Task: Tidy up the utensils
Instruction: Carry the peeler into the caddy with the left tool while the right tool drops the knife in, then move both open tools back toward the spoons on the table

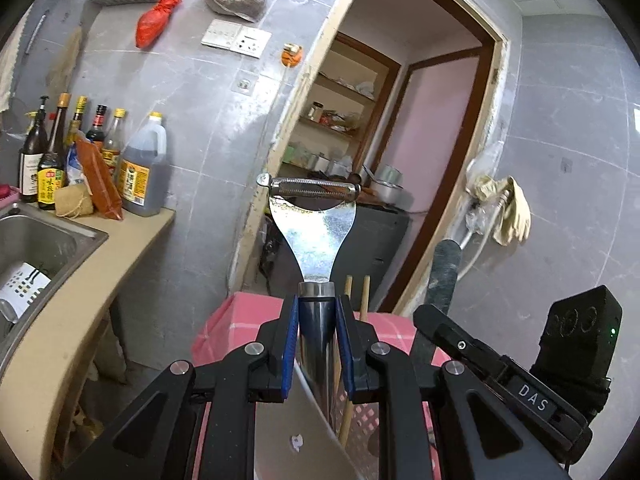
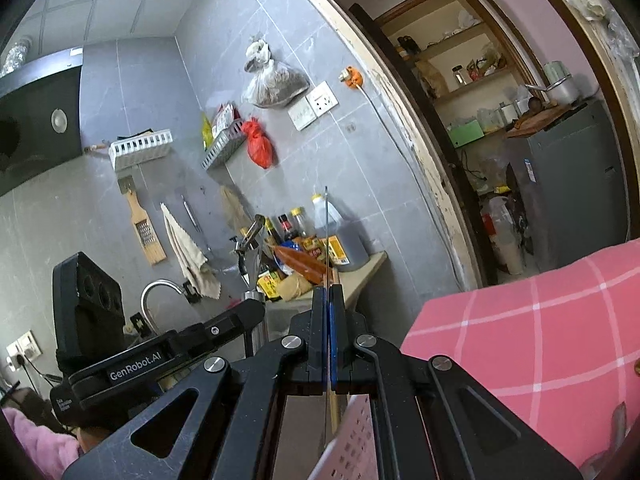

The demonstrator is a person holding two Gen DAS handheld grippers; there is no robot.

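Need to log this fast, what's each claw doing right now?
Left claw: closed on the peeler handle.
Right claw: closed on a thin knife blade, seen edge-on.

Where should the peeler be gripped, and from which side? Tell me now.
Grip the peeler by its round handle, just below the metal collar. Come from the handle end with pads on opposite sides, as the left gripper does. The flared head is flat and wide, and the serrated blade crosses its top.
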